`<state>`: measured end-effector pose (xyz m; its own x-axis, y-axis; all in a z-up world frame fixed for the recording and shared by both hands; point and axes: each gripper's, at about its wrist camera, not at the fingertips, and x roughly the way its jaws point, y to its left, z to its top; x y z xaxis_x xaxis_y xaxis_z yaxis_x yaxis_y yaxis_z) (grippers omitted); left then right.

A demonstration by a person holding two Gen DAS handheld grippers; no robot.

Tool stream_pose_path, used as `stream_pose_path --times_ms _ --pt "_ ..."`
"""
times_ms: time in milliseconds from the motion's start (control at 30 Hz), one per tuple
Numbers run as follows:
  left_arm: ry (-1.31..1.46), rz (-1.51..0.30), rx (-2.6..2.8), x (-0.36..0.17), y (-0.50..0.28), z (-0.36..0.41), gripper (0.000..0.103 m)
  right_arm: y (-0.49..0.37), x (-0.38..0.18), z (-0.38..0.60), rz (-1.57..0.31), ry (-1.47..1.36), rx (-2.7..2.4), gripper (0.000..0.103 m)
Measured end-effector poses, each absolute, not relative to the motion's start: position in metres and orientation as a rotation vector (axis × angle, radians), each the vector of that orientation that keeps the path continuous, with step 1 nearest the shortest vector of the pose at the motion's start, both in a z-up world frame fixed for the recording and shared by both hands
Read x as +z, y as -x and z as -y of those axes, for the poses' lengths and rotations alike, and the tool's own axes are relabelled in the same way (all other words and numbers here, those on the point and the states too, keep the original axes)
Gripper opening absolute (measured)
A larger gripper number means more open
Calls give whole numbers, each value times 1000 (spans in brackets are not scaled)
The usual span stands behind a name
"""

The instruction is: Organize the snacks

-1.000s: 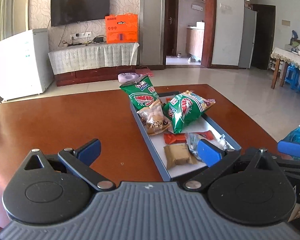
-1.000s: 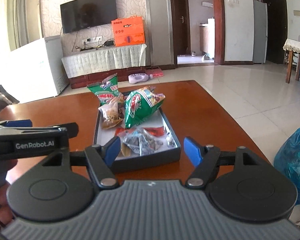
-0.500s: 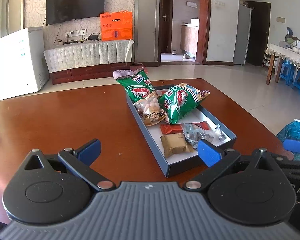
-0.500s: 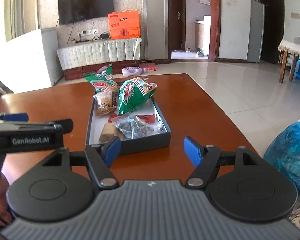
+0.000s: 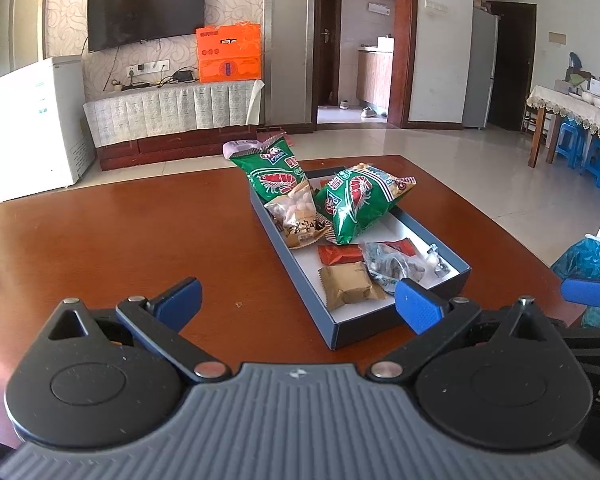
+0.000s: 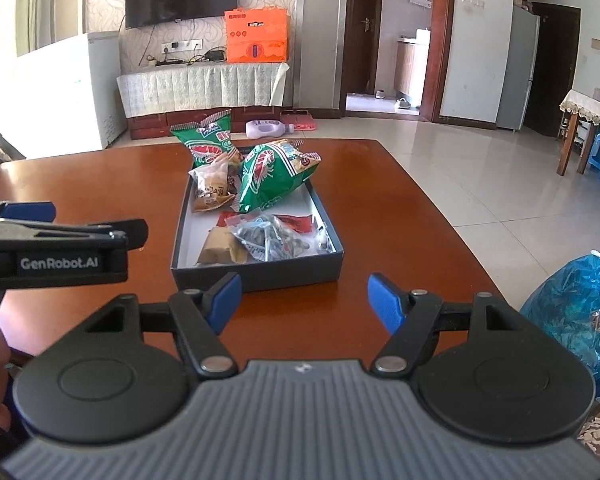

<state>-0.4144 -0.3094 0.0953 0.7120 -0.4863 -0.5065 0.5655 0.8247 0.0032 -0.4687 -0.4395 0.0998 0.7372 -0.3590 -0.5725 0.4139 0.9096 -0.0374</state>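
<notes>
1. The left gripper [image 5: 296, 300] has its fingers spread wide, holding nothing.
2. The right gripper [image 6: 304, 300] is likewise spread and empty.
3. The snack tray [image 6: 260, 274] lies just beyond both sets of fingertips, snacks inside.

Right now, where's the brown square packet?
In the left wrist view the brown square packet lies flat at the near end of the blue tray, beside the clear bag of dark snacks, with the red packet just behind.
</notes>
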Motion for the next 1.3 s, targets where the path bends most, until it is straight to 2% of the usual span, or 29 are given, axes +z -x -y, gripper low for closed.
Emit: stream_pose_path --times_ms 767,1300 --pt "-184 -512 -620 93 425 318 103 471 99 432 -674 -66 -408 72" --pt "-204 -532 -631 82 428 329 103 494 97 472 -750 -99 -445 72"
